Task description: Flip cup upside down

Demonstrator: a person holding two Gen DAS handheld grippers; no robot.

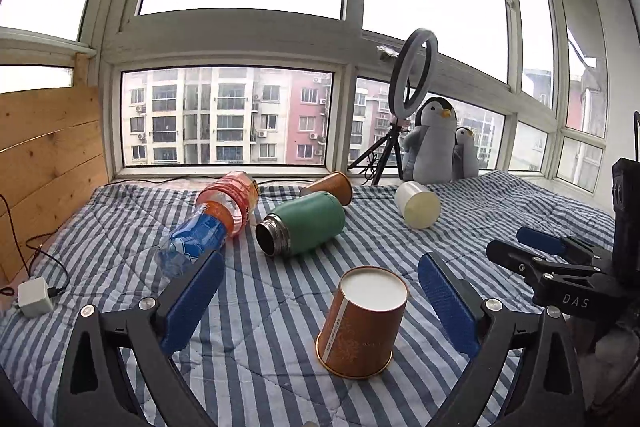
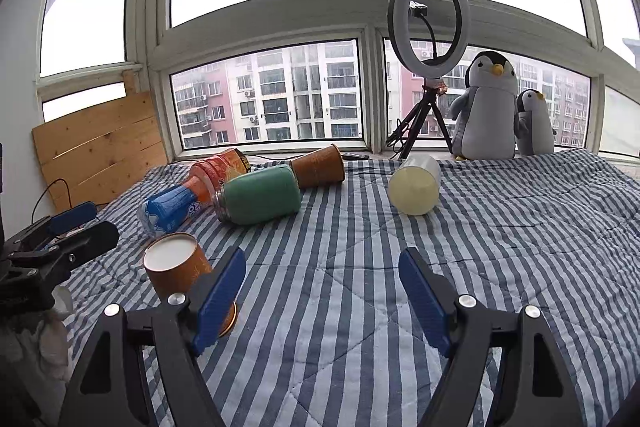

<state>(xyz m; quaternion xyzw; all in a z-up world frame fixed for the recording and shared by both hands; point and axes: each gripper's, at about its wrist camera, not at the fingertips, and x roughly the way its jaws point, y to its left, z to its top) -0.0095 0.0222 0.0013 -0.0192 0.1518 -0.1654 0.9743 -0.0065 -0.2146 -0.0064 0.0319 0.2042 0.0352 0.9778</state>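
Left wrist view is showing me the brown paper cup (image 1: 362, 323) in the lower middle of the frame, sitting mouth-down on the striped blanket (image 1: 280, 307) with its white base facing up. I am holding the left gripper (image 1: 320, 299) with its blue pads spread wide, the cup standing between them and touching neither. In the right wrist view the same cup (image 2: 176, 267) is sitting at lower left, partly behind my right gripper (image 2: 322, 287), which is also gaping apart and holding nothing.

The cup's long axis is running near vertical, leaning slightly, with the wide rim down on the cloth and the narrow base pointing up. Judging from that, the flip looks done and I am in the releasing step. To finish it well I am thinking of backing the left gripper straight away without brushing the thin wall, since the soft quilt gives a light cup poor footing.

Farther back, in the middle of the frame, a green flask (image 1: 302, 225), a crushed bottle (image 1: 200, 235) and a white cup (image 1: 418, 205) are lying on their sides.
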